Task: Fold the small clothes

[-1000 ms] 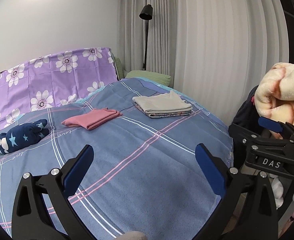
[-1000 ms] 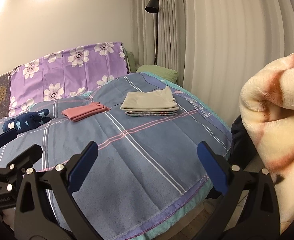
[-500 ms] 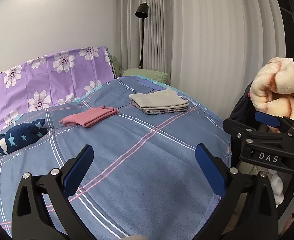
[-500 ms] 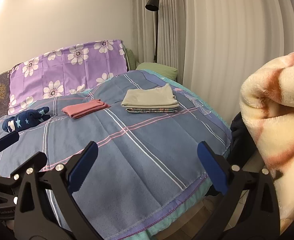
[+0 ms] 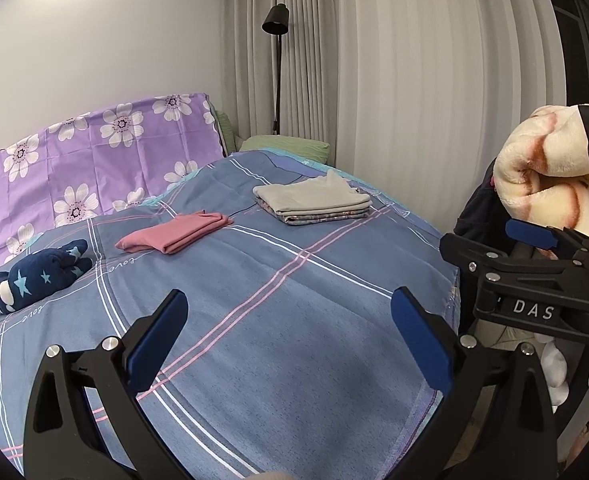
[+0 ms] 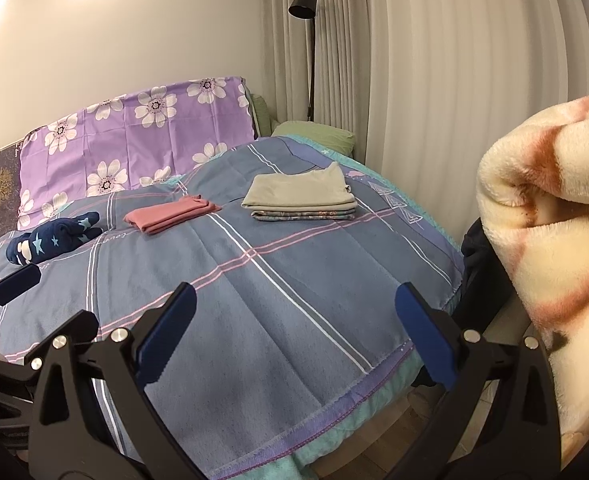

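Observation:
A folded beige garment (image 5: 312, 198) tops a small stack at the far right of the bed; it also shows in the right wrist view (image 6: 300, 192). A folded pink garment (image 5: 176, 232) (image 6: 172, 214) lies left of it. A rolled navy star-print garment (image 5: 34, 276) (image 6: 52, 242) lies at the far left. My left gripper (image 5: 286, 340) is open and empty above the near bedspread. My right gripper (image 6: 290, 334) is open and empty near the bed's front edge, and shows from the side in the left wrist view (image 5: 530, 276).
A blue plaid bedspread (image 5: 254, 300) (image 6: 254, 288) covers the bed. A purple flowered pillow (image 5: 94, 160) stands at the head. A fluffy cream blanket (image 6: 554, 240) (image 5: 546, 176) hangs at the right. A black floor lamp (image 5: 276, 24) stands by the curtains (image 5: 414, 80).
Both grippers have drawn back slightly from the bed and stayed open. The clothes have not moved.

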`<move>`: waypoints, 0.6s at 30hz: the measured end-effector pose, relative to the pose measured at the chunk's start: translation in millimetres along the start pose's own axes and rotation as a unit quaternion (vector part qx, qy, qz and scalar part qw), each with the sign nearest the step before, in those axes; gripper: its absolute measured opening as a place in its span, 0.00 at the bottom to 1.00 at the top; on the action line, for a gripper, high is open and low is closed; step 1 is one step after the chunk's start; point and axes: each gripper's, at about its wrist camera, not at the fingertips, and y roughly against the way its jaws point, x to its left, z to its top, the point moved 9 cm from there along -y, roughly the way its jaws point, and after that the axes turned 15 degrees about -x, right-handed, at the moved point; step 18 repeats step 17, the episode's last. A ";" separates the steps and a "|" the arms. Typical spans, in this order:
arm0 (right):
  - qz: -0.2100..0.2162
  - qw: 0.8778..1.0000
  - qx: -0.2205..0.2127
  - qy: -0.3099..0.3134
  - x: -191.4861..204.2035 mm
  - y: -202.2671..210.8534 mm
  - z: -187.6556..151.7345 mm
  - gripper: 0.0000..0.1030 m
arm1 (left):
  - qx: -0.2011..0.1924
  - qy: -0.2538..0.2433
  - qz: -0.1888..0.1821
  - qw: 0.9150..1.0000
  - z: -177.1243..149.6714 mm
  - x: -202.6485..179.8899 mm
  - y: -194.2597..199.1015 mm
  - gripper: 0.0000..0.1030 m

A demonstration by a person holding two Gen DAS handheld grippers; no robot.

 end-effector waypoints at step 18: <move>0.003 1.000 0.008 -0.005 -2.6 1.1 -8.3 0.98 | 0.008 0.001 0.004 1.000 -6.1 -3.4 -3.3 0.99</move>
